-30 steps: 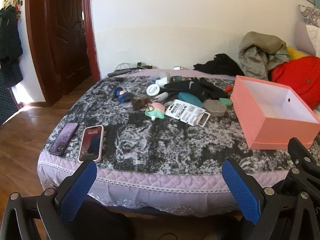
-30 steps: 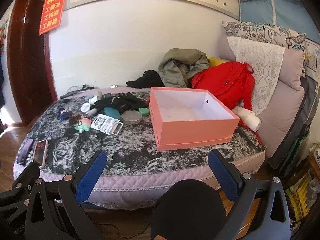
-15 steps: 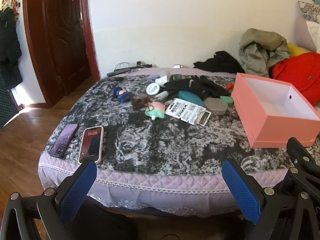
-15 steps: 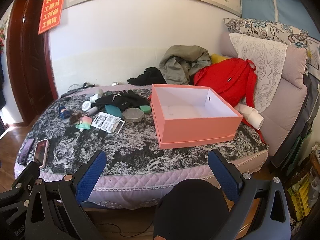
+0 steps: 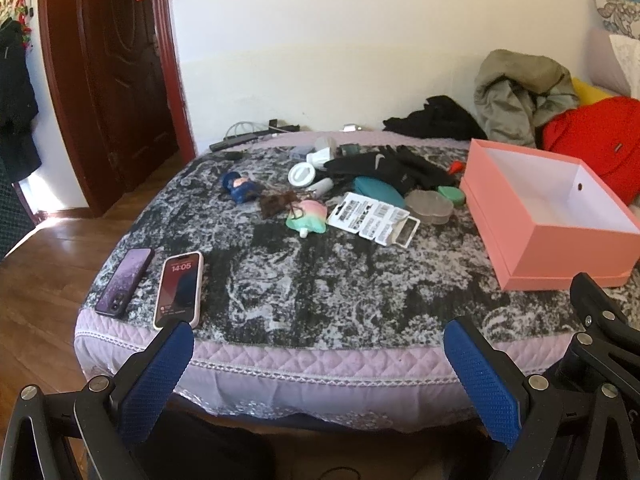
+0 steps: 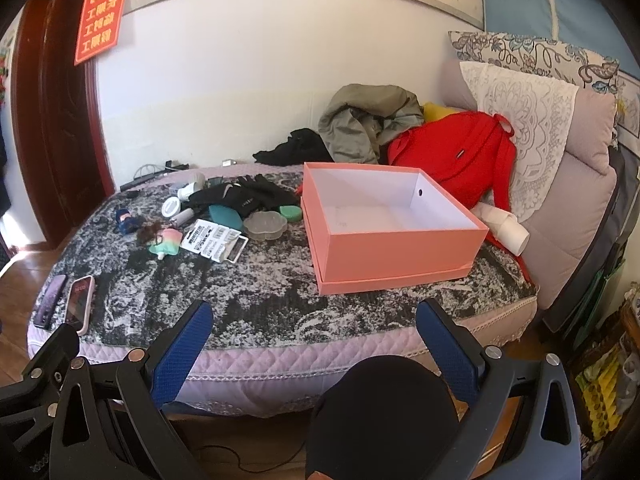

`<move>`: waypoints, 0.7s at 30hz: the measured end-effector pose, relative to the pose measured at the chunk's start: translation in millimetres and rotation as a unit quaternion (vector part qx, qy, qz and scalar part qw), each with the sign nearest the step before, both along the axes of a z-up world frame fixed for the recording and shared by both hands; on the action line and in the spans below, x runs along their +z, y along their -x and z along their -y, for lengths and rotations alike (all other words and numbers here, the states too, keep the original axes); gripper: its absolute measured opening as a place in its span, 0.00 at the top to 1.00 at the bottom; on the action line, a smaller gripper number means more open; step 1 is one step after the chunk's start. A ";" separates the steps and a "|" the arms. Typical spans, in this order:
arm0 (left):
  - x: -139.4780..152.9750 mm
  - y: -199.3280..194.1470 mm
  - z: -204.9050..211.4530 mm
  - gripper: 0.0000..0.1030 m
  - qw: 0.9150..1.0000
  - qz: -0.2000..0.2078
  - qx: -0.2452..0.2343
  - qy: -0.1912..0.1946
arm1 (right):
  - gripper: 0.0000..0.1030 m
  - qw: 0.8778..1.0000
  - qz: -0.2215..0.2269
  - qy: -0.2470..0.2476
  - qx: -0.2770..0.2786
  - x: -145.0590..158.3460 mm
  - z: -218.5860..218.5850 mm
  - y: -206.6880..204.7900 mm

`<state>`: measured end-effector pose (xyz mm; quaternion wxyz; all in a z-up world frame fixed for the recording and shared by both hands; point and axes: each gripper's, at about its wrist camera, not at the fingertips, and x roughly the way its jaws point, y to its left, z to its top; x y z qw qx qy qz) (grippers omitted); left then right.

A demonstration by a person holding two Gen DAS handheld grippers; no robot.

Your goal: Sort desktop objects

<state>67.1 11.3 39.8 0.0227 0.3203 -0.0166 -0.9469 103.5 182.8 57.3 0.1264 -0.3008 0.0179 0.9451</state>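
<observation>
Box (image 6: 394,236) sitting right on bed (image 6: 280,312); small-item cluster (image 6: 216,220) lying left of it; two phones (image 5: 160,284) resting near front-left edge.

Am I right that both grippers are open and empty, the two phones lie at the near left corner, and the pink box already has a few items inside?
Not quite: the pink box is empty, as the right wrist view shows. Otherwise correct: left gripper and right gripper are open and empty, and the two phones lie at the near left corner.
</observation>
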 end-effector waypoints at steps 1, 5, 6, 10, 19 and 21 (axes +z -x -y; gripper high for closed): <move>0.1 0.0 0.0 0.00 1.000 0.000 0.000 0.001 | 0.00 1.000 0.000 0.000 0.000 -0.4 -0.3 0.2; -0.8 -0.3 -1.1 0.00 1.000 0.000 0.000 0.002 | 0.00 1.000 0.002 0.000 -0.001 -1.6 -1.0 1.3; -1.1 -0.5 -1.4 0.00 1.000 0.000 0.000 0.002 | 0.00 1.000 0.002 0.000 -0.001 -1.7 -1.2 1.8; -2.1 -0.7 -2.6 0.00 1.000 0.001 0.000 0.004 | 0.00 1.000 0.004 0.001 -0.001 -2.8 -2.6 2.7; -9.2 11.5 -2.4 0.00 1.000 0.013 -0.001 0.001 | 0.00 1.000 0.010 0.000 0.001 -9.0 -4.1 10.7; -14.4 20.7 -1.2 0.00 1.000 0.021 0.000 -0.001 | 0.00 1.000 0.013 -0.001 0.003 -12.8 -3.5 16.6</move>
